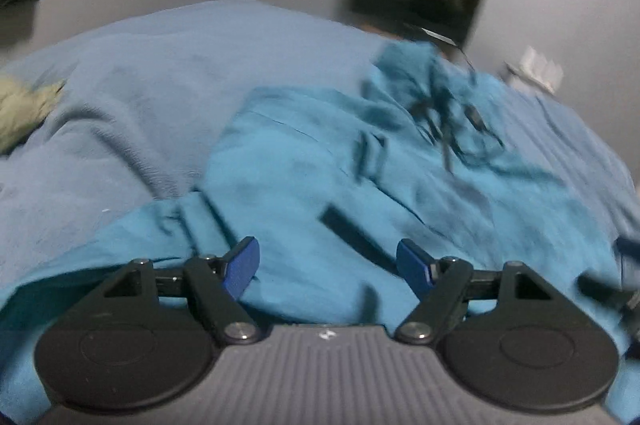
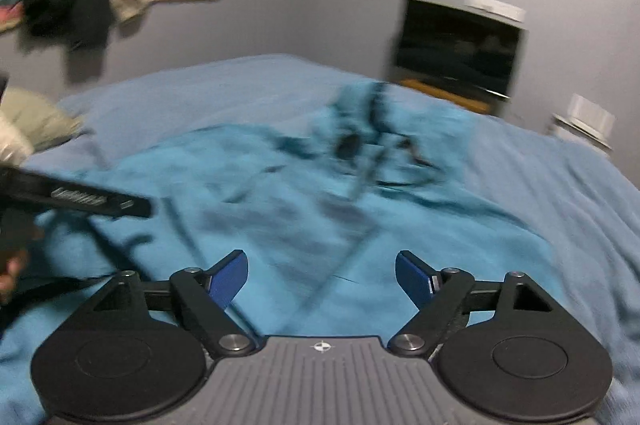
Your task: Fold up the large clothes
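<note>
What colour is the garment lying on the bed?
Teal, brighter than the duller blue bedcover beneath; the garment shows best in the left wrist view.

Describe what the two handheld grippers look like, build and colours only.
Both match. The left gripper and right gripper each have two blue fingertips on black linkage arms with silver pivot bolts, two round black discs at the base, and a grey ribbed centre plate bearing a small white crosshair mark. No cables or sleeves are clearly visible.
</note>
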